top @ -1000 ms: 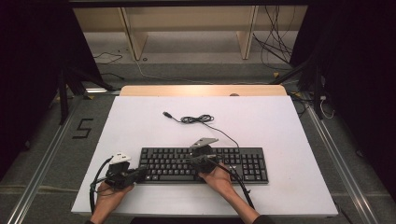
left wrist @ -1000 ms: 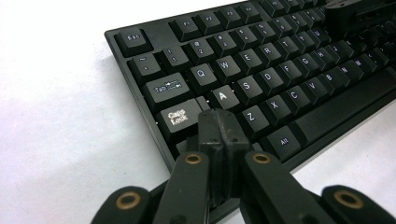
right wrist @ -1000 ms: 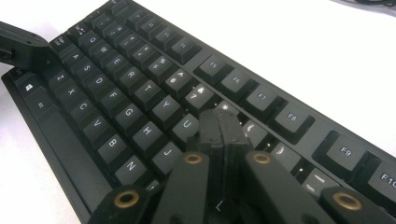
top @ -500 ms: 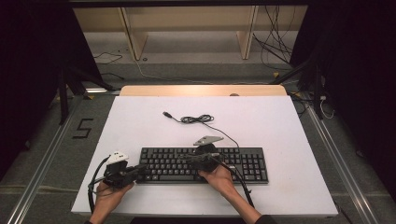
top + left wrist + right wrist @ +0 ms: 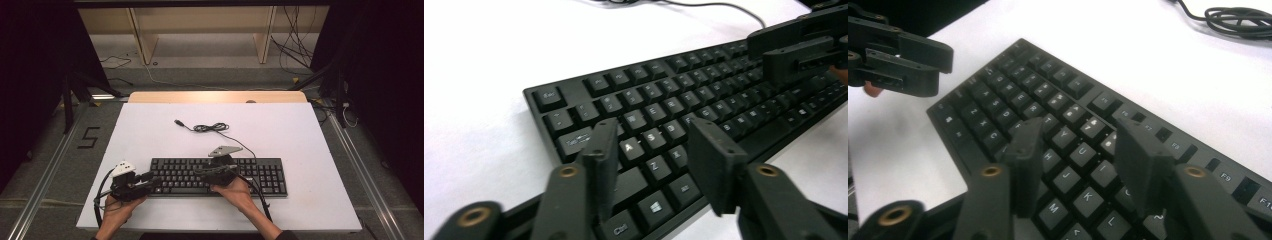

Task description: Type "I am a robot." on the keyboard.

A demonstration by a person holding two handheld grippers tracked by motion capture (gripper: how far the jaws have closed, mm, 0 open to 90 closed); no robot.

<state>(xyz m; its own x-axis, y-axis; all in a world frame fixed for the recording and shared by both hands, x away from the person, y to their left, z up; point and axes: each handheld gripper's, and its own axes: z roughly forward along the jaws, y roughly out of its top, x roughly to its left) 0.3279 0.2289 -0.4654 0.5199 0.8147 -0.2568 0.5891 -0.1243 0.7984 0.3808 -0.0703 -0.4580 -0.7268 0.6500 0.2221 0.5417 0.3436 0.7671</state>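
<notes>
While both my hands hover low over the flat black plastic keyboard [image 5: 220, 176] lying near the front edge of the white surface [image 5: 300, 135], my left gripper [image 5: 656, 165] and right gripper [image 5: 1083, 160] have just been opening; their jaws stand apart, gripping nothing, keys showing between them.

The keyboard [image 5: 220, 176] looks like matt black plastic, its keycaps [image 5: 659, 137] smooth with a faint sheen and pale printed legends. The bench [image 5: 280, 135] has a smooth, matt white top with a pale wood strip [image 5: 215, 97] along its far edge. Each claw is matt black plastic, slightly grainy, with brass-coloured metal rivets [image 5: 569, 171]
</notes>
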